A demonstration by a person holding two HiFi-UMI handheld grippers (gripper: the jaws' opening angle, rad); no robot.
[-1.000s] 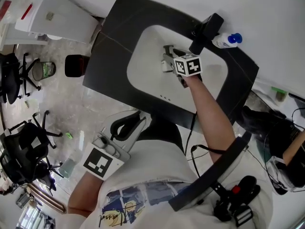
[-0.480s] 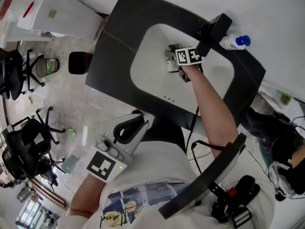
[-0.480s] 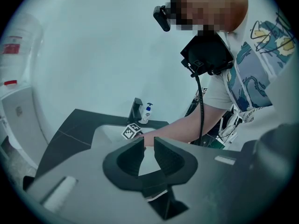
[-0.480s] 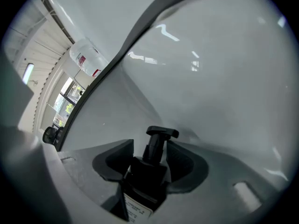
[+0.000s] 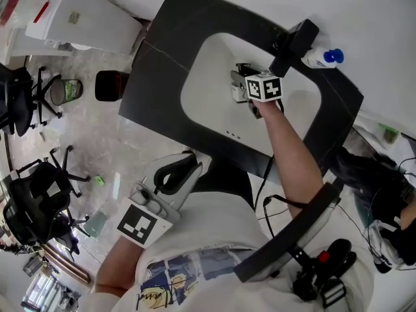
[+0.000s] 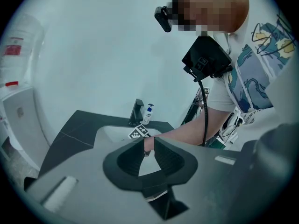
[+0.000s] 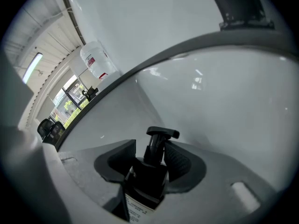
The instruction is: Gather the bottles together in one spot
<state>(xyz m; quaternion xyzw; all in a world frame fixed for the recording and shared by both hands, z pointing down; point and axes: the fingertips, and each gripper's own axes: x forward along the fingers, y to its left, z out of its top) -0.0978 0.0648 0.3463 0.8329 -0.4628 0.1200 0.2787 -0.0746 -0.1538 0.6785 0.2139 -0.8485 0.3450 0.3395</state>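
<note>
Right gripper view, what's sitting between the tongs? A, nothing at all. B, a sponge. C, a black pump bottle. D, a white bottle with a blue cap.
C: the black pump bottle fills the gap of the right tongs, which have just been closing on its body.

No words or numbers are legible. Black-and-white square markers [image 5: 138,223] sit on the cubes [image 5: 265,88] of the left hand-held gripper [image 6: 148,144] and right hand-held gripper [image 7: 152,146]. The bottle [image 7: 145,178] has a white label [image 7: 132,210] with print too small to read. The shirt [image 5: 195,272] bears an unclear cursive scrawl.
</note>
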